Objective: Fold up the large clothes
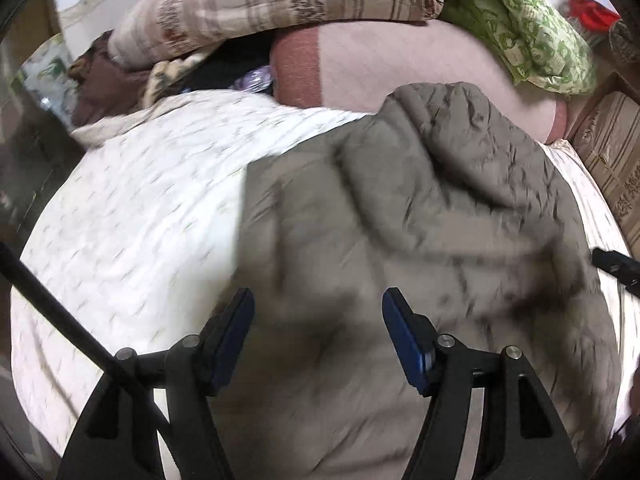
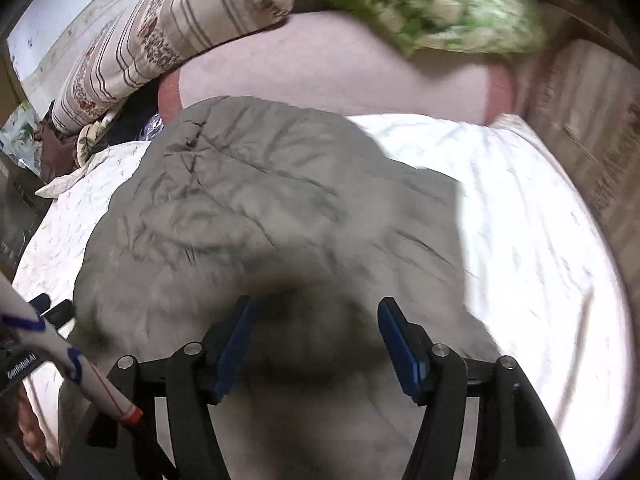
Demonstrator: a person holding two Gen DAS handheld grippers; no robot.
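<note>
1. Grey-brown padded jacket (image 1: 420, 208) lies spread on the bed, over the white printed bedsheet (image 1: 140, 200); its quilted hood end points toward the far edge of the bed.
2. Left tongs (image 1: 318, 304) hover above the near part of the jacket with their blue pads spread apart and nothing pinched between them; the cloth under them is blurred.
3. Right tongs (image 2: 318, 312) hang likewise over the jacket's near part, pads spread wide, gripping nothing. A dark blurred patch of the jacket shows just beyond them.
4. In the right wrist view, the jacket (image 2: 240, 208) covers the middle and left of the bed, while the bare bedsheet (image 2: 520, 220) shows bright toward the right edge.
5. Pink blanket (image 1: 400, 68) lies across the far edge of the bed, just beyond the hood.
6. Striped beige quilt (image 1: 260, 4) is piled at the far left corner, partly over the pink blanket, and a green patterned quilt (image 1: 520, 32) sits at the far right corner.
7. White tube with an orange tip (image 2: 80, 368) crosses the lower left of the right wrist view, beside the other tool's dark parts.
</note>
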